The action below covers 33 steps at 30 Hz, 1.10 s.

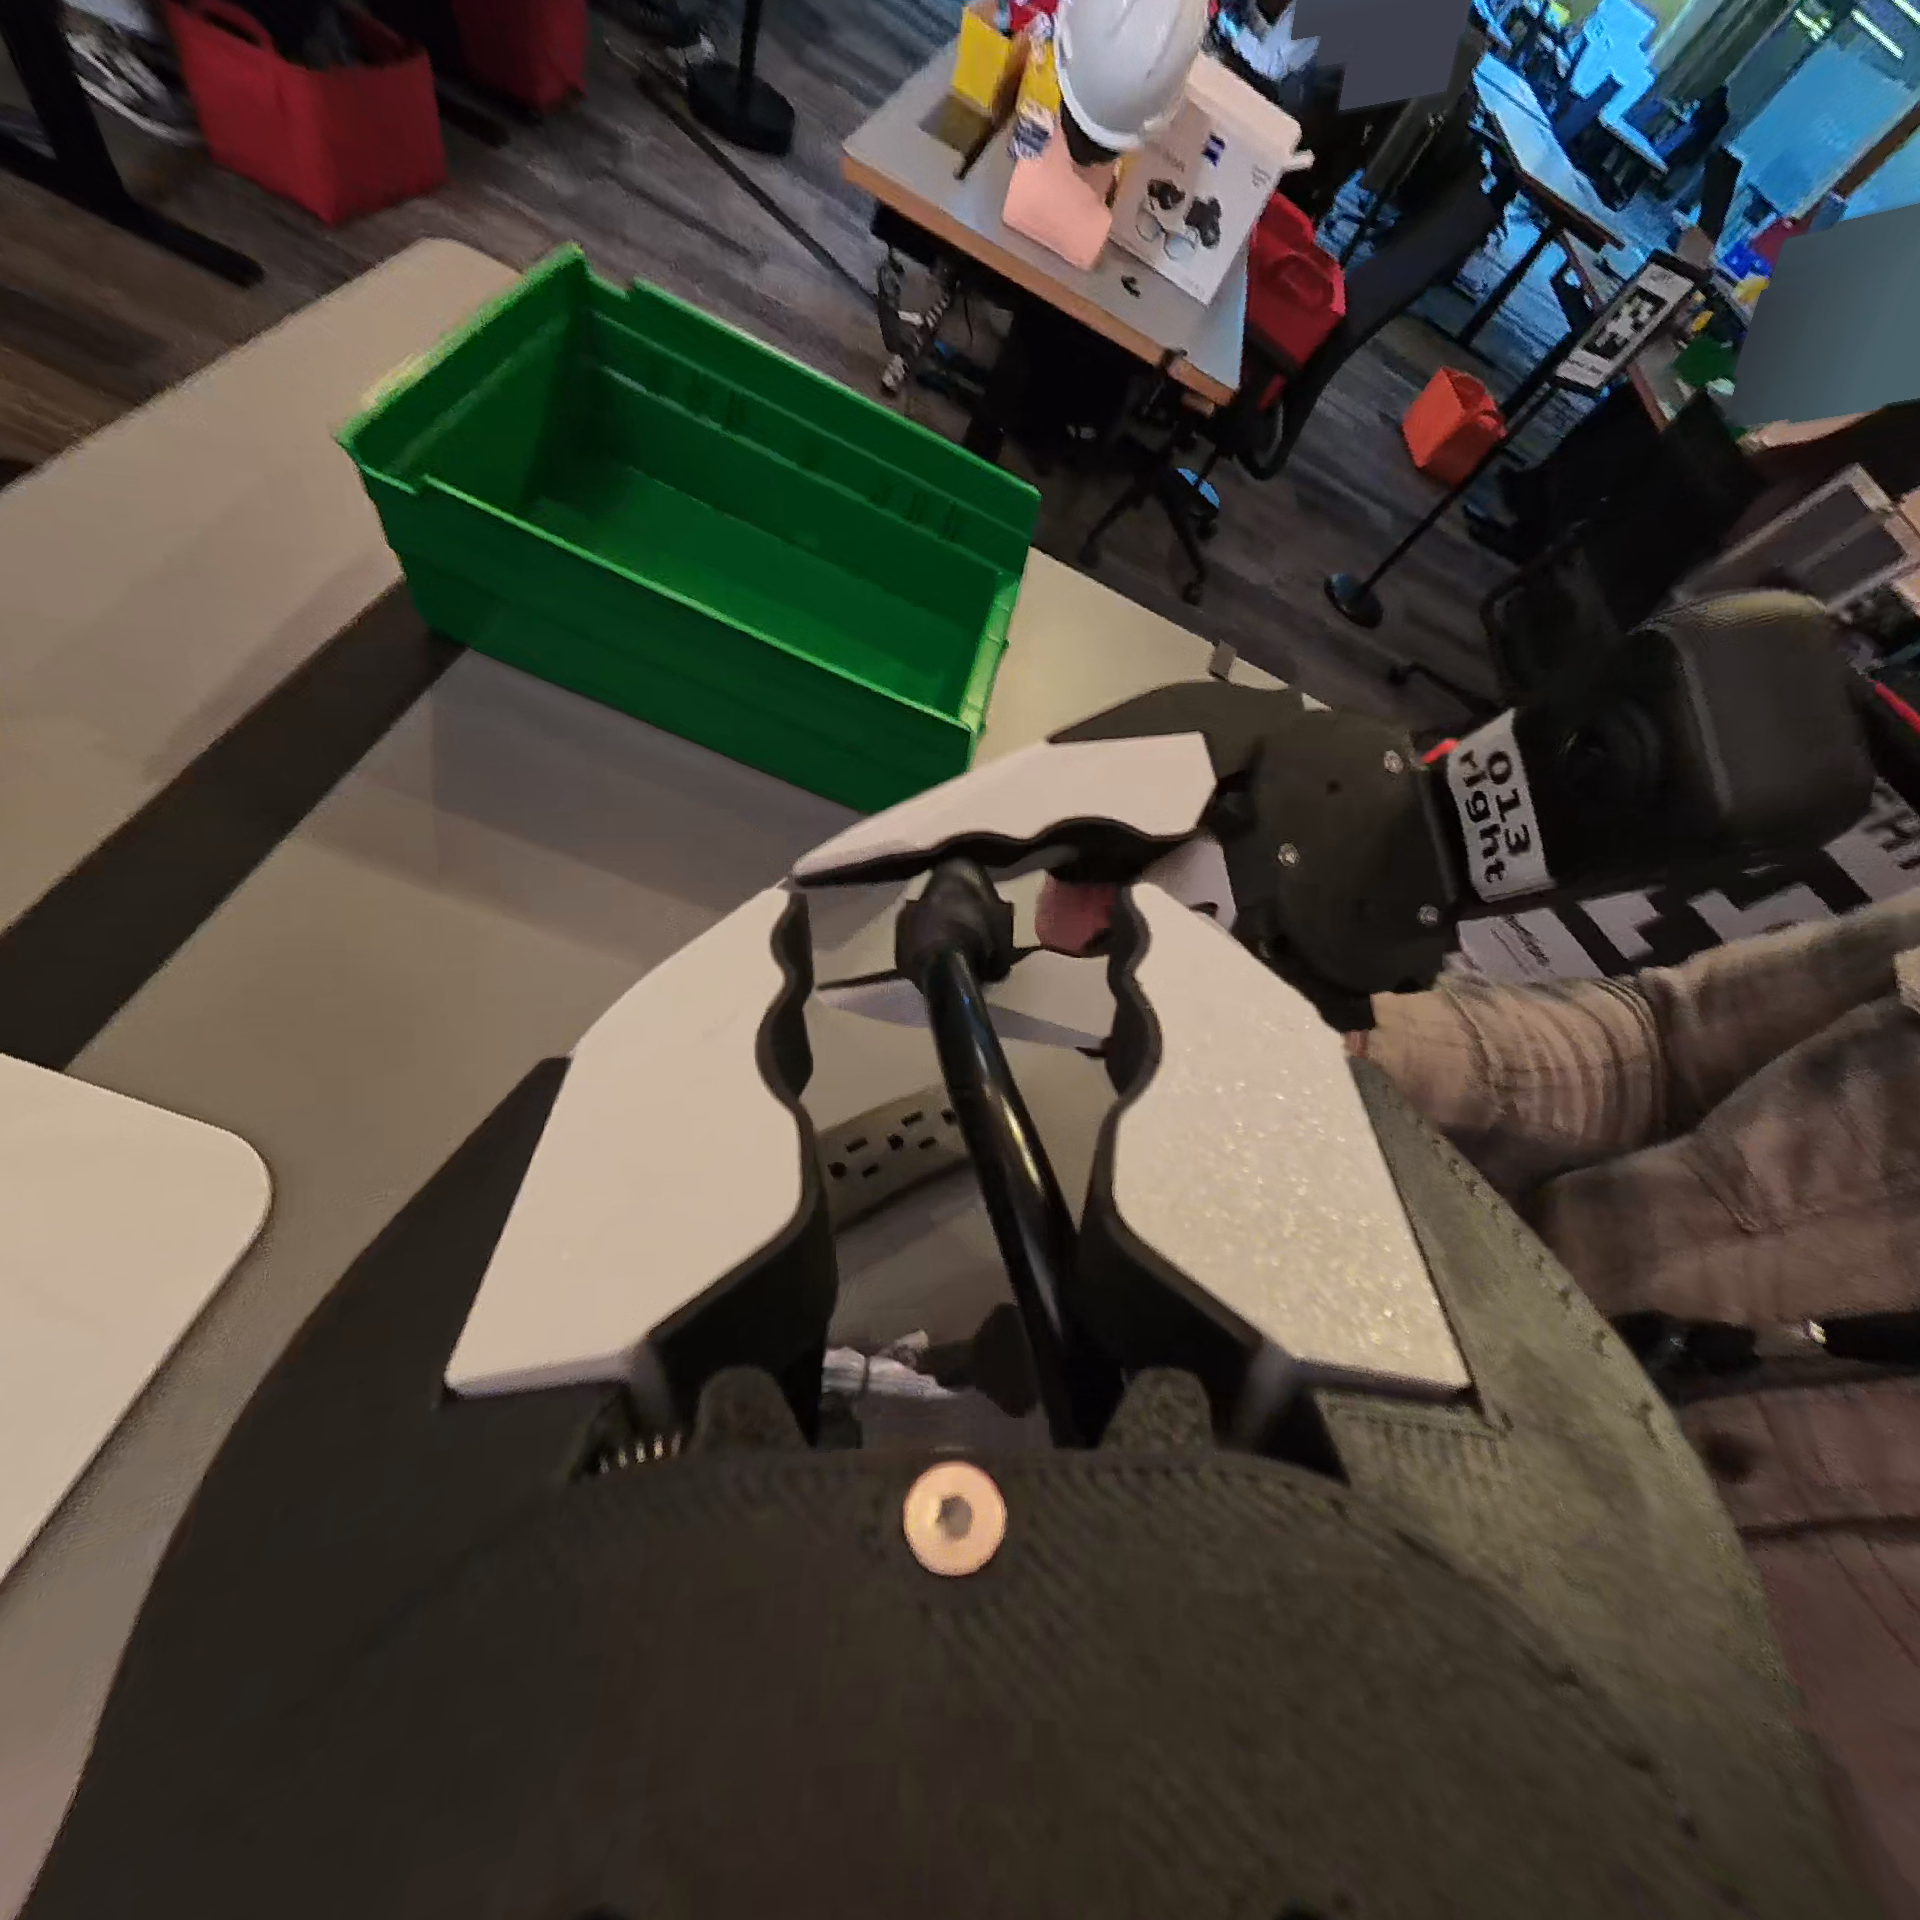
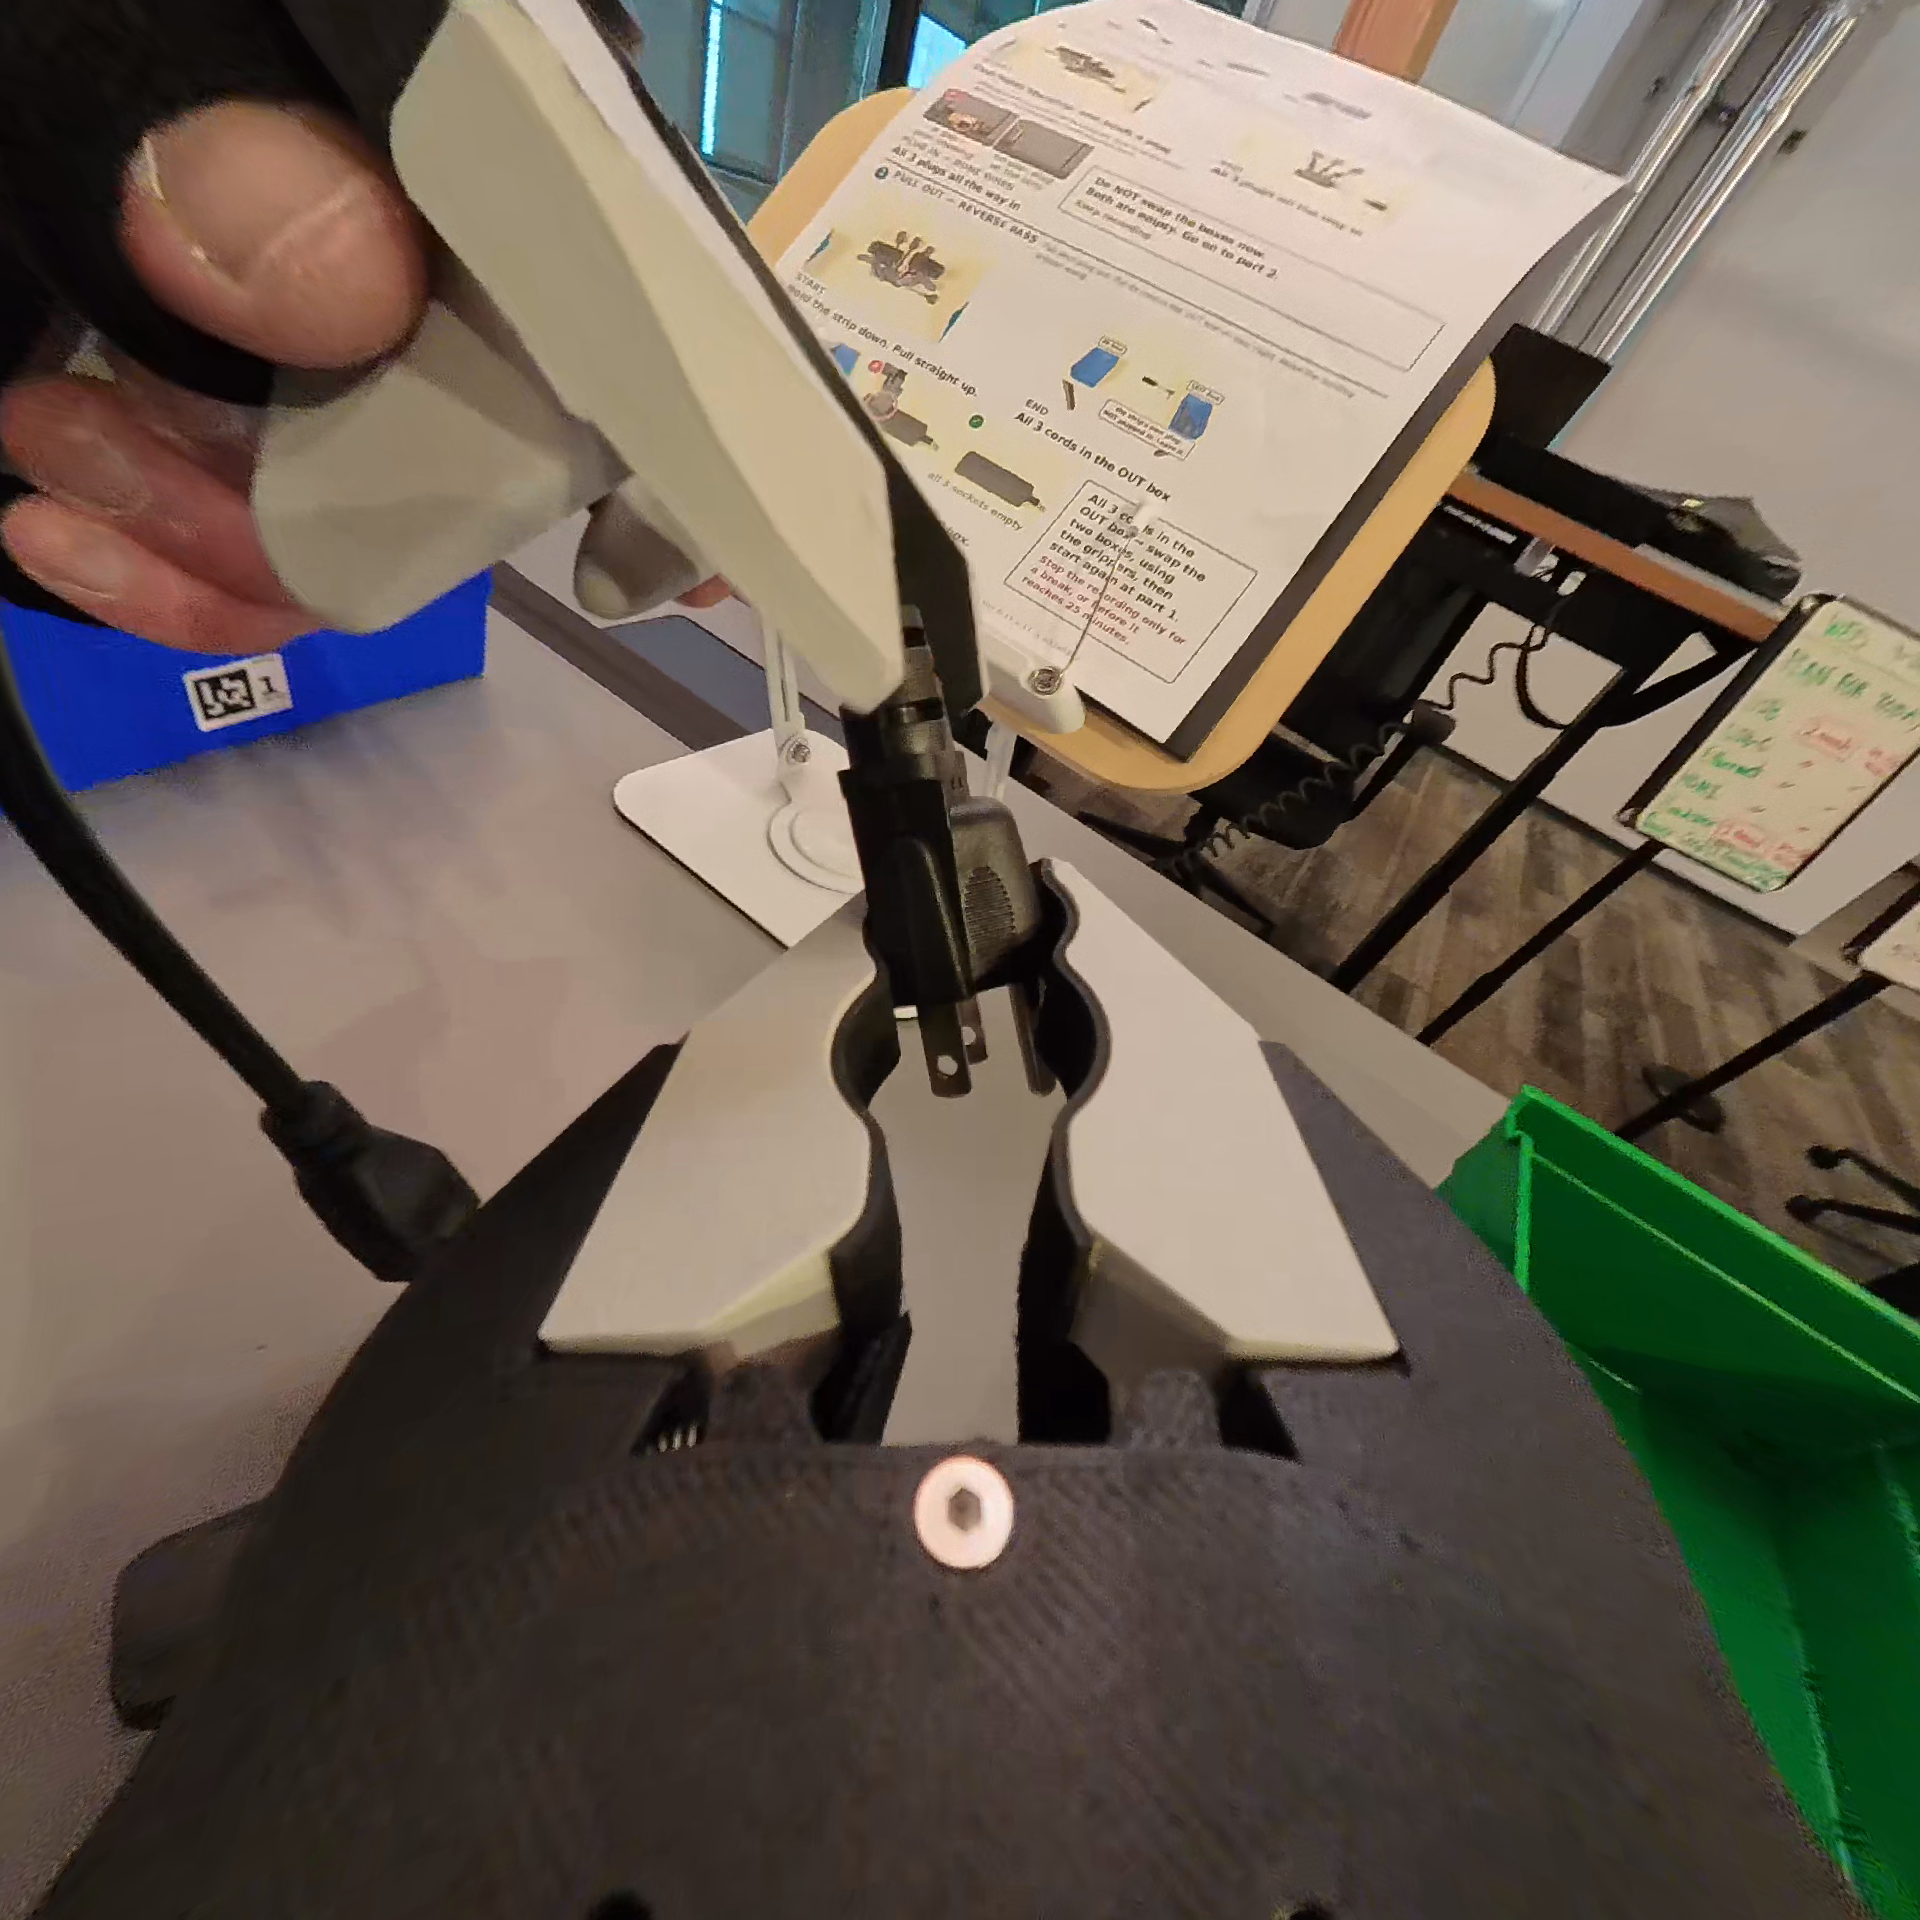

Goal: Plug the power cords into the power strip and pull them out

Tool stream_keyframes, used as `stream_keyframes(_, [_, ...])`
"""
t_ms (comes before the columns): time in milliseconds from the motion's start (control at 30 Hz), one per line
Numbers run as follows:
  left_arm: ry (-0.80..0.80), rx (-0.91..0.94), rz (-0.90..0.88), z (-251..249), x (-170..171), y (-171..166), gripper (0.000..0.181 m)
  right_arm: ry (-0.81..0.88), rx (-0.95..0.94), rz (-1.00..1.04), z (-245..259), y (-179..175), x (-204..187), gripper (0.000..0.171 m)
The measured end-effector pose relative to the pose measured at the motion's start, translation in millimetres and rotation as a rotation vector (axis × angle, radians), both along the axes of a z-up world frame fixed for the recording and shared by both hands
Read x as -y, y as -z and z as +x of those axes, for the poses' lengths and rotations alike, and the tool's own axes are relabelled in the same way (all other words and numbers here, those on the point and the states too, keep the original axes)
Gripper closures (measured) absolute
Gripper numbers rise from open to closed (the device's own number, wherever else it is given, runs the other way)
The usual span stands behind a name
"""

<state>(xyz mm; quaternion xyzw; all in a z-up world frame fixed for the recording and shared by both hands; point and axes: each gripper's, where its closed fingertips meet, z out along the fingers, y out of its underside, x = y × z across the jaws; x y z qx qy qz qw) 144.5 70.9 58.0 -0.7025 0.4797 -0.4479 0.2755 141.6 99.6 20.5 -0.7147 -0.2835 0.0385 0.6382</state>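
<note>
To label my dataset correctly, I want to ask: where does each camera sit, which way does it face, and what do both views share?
Left wrist view: on the left tongs, looking along them across the table toward the green bin; the right tongs and a sleeve enter from the right.
Right wrist view: on the right tongs, facing the instruction sheet; a hand with the left tongs shows upper left.
Shared: the black plug, both tongs, the green bin.

counts: 2 grippers (image 1: 961, 914) (image 2: 971, 961), 1 black plug (image 2: 951, 883) (between both tips), 1 power strip (image 1: 894, 1138), 1 green bin (image 1: 707, 540), 1 blue bin (image 2: 312, 686).
</note>
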Motion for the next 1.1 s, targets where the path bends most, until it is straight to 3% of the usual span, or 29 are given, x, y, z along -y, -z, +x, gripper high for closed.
stream_keyframes(367, [0.002,0.022,-0.056,2.2,6.7,3.6,0.143,0.009,0.029,0.013,-0.1,2.3,-1.3,0.152])
stream_keyframes(600, [-0.117,0.073,-0.07,-4.7,-20.3,-8.4,0.134,0.007,0.074,0.069,-0.9,-8.7,-0.6,0.152])
stream_keyframes(700, [-0.007,0.043,-0.155,-1.7,-1.8,-0.8,0.135,0.001,0.082,0.07,-3.3,-7.8,-1.8,0.151])
stream_keyframes(767, [0.001,0.011,-0.116,-2.0,0.4,2.7,0.134,-0.014,0.062,0.067,-5.6,-6.1,-1.1,0.151])
stream_keyframes(900, [0.091,-0.06,-0.153,-0.7,10.1,10.3,0.111,-0.022,0.053,0.075,-11.3,-10.2,-0.6,0.151])
stream_keyframes(1100, [0.071,-0.075,-0.09,2.6,8.1,11.0,0.132,-0.014,0.073,0.066,-10.2,-7.7,-1.5,0.152])
